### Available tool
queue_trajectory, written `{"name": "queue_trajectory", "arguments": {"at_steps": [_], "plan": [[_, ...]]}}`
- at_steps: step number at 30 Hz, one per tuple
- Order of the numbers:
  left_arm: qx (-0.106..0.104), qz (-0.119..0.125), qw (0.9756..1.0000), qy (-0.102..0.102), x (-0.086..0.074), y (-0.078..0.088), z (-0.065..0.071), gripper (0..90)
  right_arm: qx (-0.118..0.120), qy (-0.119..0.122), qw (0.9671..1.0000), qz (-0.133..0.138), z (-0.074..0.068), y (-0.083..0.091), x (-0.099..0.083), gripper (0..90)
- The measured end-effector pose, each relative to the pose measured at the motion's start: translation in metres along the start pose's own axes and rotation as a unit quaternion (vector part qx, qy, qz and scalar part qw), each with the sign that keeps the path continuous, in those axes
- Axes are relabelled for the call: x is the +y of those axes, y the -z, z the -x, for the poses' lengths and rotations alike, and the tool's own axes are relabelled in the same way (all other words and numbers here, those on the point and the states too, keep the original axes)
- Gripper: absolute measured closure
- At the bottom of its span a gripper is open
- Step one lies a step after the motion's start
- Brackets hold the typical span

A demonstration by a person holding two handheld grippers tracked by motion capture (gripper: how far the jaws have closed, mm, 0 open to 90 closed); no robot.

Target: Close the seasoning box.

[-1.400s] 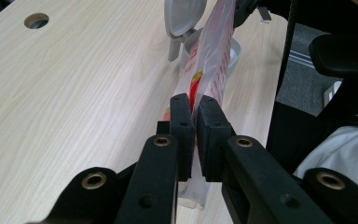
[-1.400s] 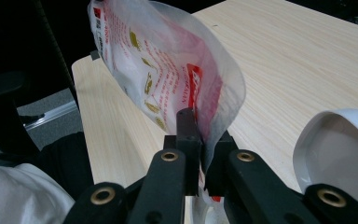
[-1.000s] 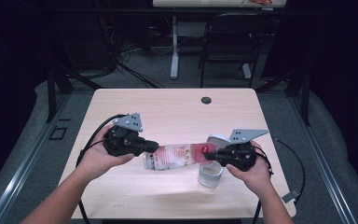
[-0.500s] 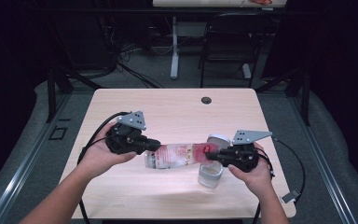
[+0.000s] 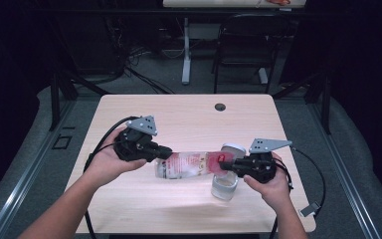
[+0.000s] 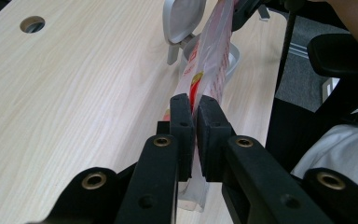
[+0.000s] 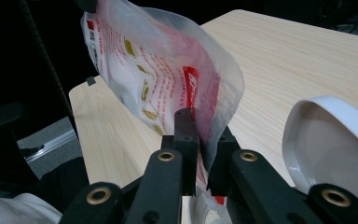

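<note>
Plastic bag (image 5: 191, 165) stretched lengthwise left-right btwn left gripper (image 5: 165, 152) & right gripper (image 5: 227, 166), both jaws clamped on it.

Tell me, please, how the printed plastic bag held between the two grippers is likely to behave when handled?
Probably floppy: the bag bulges and curves between the left gripper and right gripper. Likely light, as thin pinches carry it. Its glossy film may slip.

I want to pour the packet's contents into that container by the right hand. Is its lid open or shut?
Open. The lid is flipped up beside the container, whose mouth shows uncovered under the packet.
</note>
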State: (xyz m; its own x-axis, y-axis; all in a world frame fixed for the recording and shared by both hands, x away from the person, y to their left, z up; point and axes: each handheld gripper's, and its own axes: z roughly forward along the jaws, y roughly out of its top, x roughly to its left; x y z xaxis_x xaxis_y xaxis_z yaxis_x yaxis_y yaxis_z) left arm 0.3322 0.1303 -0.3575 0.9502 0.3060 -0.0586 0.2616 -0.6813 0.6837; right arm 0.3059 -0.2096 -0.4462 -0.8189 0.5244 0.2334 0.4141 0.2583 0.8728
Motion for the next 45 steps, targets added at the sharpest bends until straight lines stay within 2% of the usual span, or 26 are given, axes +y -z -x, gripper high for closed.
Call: {"name": "queue_trajectory", "arguments": {"at_steps": [13,30,37,45], "plan": [[-0.001,-0.004,0.9999,-0.011,0.011,0.001,0.000,86.3,0.005,-0.006,1.0000,-0.002,0.003,0.000,-0.004,85.8],[-0.002,-0.003,0.9999,-0.013,0.019,0.001,0.000,86.4,0.006,-0.011,0.9999,-0.003,0.007,0.002,-0.006,85.5],[-0.001,-0.007,0.9998,-0.016,0.027,0.000,0.001,86.4,0.004,-0.020,0.9998,0.001,0.009,0.002,-0.007,85.4],[-0.002,-0.009,0.9998,-0.017,0.034,0.000,0.002,86.4,0.004,-0.020,0.9998,-0.004,0.010,0.005,-0.008,85.3]]}}
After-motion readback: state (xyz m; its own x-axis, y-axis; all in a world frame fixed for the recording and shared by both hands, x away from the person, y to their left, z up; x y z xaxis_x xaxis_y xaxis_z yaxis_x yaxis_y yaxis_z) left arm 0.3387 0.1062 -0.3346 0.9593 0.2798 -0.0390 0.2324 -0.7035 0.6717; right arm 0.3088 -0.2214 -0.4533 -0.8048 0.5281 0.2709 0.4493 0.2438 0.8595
